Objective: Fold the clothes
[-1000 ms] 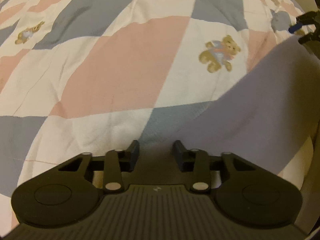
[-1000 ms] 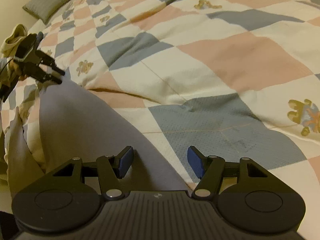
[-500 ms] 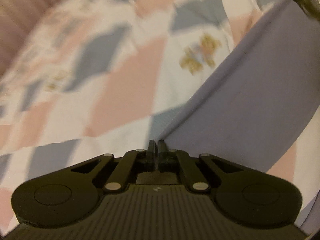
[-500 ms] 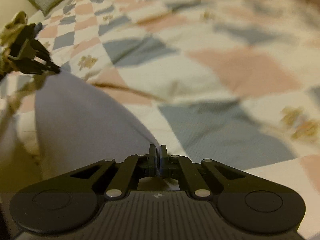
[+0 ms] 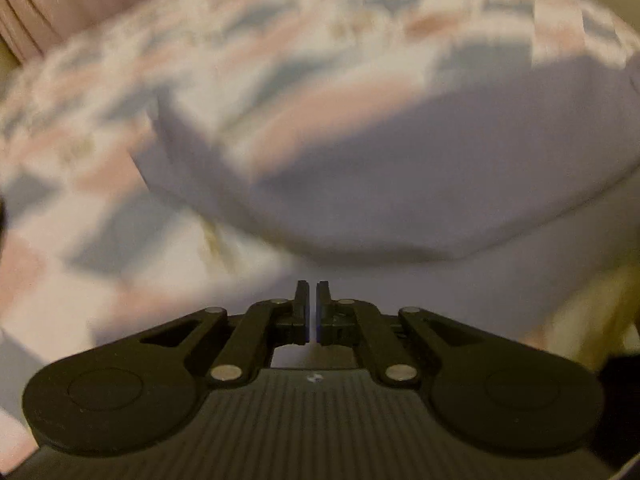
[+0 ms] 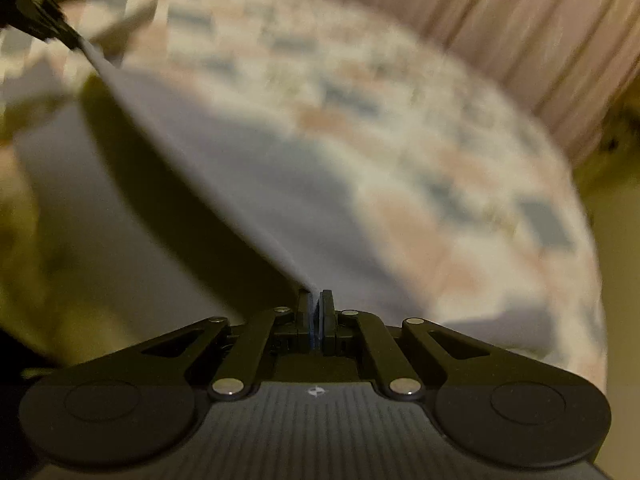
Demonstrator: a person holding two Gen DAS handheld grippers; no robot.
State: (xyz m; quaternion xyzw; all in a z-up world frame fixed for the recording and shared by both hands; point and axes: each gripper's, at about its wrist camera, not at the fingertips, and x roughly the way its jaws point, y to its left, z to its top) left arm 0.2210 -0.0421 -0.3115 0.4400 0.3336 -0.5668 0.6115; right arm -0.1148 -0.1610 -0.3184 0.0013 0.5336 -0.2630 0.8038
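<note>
The lavender garment (image 6: 256,184) hangs stretched above the patchwork bed (image 6: 460,152), thin, light and limp, so you need corner or hem grips to keep it taut. Your left tongs (image 5: 312,286) are pinched shut at its near edge; your right tongs (image 6: 315,296), though opening, still pinch its corner. The bed offers broad laying room, with curtains (image 6: 540,40) bounding the far side.
</note>
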